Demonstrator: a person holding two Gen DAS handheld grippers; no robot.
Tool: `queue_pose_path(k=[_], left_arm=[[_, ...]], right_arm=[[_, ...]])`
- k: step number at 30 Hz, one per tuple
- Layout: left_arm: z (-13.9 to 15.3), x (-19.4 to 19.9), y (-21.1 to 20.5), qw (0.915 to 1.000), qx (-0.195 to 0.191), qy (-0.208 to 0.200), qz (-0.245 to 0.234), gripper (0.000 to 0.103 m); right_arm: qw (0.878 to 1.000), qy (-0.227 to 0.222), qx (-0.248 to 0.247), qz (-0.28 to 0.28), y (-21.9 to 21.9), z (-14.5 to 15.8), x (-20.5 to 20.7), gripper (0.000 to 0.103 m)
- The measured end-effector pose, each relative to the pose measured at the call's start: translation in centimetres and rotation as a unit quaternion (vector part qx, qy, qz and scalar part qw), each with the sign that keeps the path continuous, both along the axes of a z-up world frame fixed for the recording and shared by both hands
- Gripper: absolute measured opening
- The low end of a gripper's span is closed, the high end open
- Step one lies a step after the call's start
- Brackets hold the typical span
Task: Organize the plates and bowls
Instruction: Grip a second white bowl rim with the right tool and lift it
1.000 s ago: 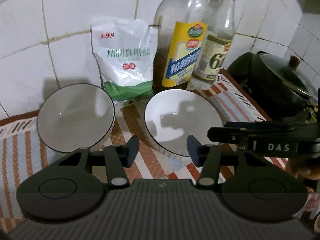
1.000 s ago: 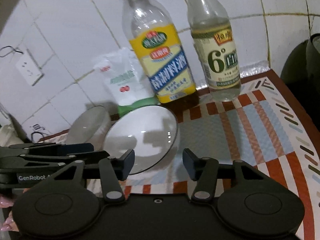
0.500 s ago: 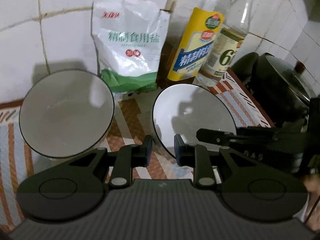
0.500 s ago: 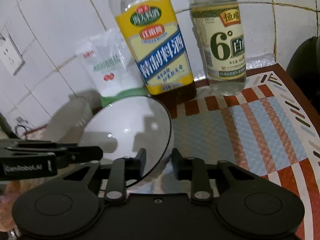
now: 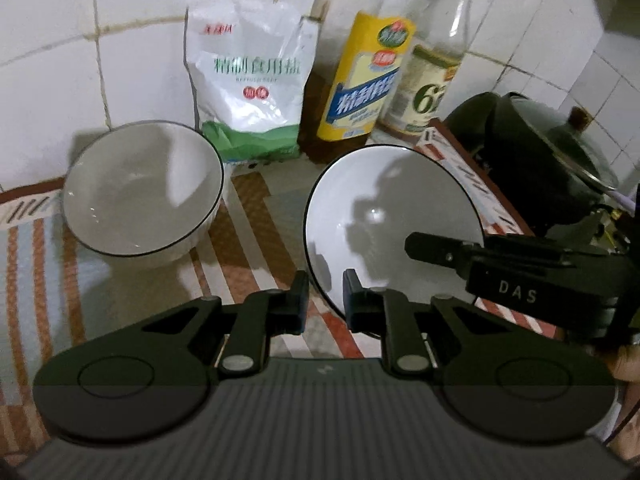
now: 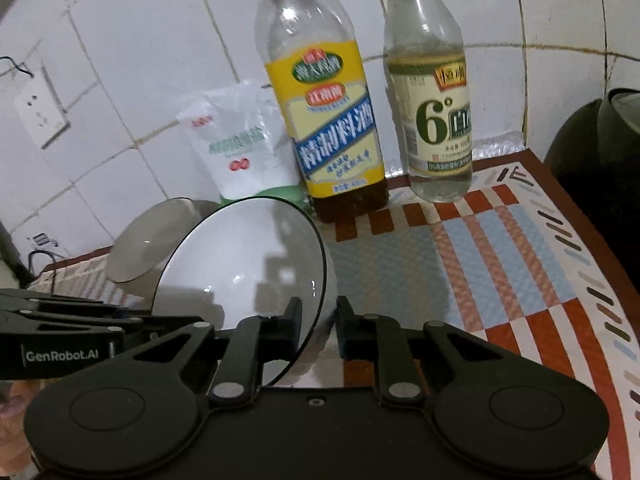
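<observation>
Two white bowls with thin black rims stand on a striped mat. The right bowl (image 5: 394,216) is tilted up; my left gripper (image 5: 325,300) is shut on its near left rim. My right gripper (image 6: 318,322) is shut on the same bowl (image 6: 244,264) at its right rim. The left bowl (image 5: 142,188) stands apart on the mat, and also shows in the right wrist view (image 6: 150,246) behind the held bowl. The right gripper's body (image 5: 520,280) crosses the left wrist view.
A white salt bag (image 5: 248,84), a yellow-labelled bottle (image 6: 324,120) and a clear vinegar bottle (image 6: 434,108) stand along the tiled wall. A dark pot with a lid (image 5: 548,152) is at the right. A wall socket (image 6: 38,112) is at the left.
Both grippers have closed from open onto the right bowl's rim, one on each side, and the bowl has tilted and lifted at its near edge.
</observation>
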State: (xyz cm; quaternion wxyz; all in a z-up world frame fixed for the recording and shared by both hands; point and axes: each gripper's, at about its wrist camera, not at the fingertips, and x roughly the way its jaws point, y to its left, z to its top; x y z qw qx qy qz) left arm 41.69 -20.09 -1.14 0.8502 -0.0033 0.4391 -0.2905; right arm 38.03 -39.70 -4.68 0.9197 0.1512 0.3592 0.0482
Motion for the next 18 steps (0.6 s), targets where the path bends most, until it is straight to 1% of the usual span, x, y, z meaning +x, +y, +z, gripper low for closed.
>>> queue_pose_path(k=[2,5,7,9,12,16,18], left_arm=[[1.1,-1.0,0.5,1.0000,-0.001,-0.008,-0.003,0.016],[2.7,-2.6,1.1,0.9997,0.001,-0.021,-0.013,0.017],[3.6,-3.7,1.9,0.9995,-0.006,-0.027,-0.016,0.017],[4.5,-4.9,2.5,0.9990,-0.004,-0.038,-0.024,0.017],[5.3,-6.4,3.6,0.9989,-0.008,-0.039,-0.024,0.017],[6.1,-8.0,4.7,0.9990,-0.009,-0.036,-0.023,0.017],[6.5,-9.0,5.2,0.9989,-0.003,-0.039,-0.026,0.017]], right_arm=[[1.000,0.000,0.003,0.004,0.3,0.8,-1.0,0.021],[1.000,-0.015,0.000,0.019,1.2,1.9,-2.7,0.022],[0.999,-0.019,0.007,0.026,1.6,2.4,-3.8,0.022],[0.999,-0.023,0.013,0.030,2.1,3.1,-5.0,0.022],[0.999,-0.026,0.019,0.031,2.9,3.8,-6.5,0.022],[0.999,-0.009,0.040,0.036,3.6,4.4,-7.8,0.022],[0.998,-0.006,0.040,0.041,4.1,4.9,-8.7,0.022]])
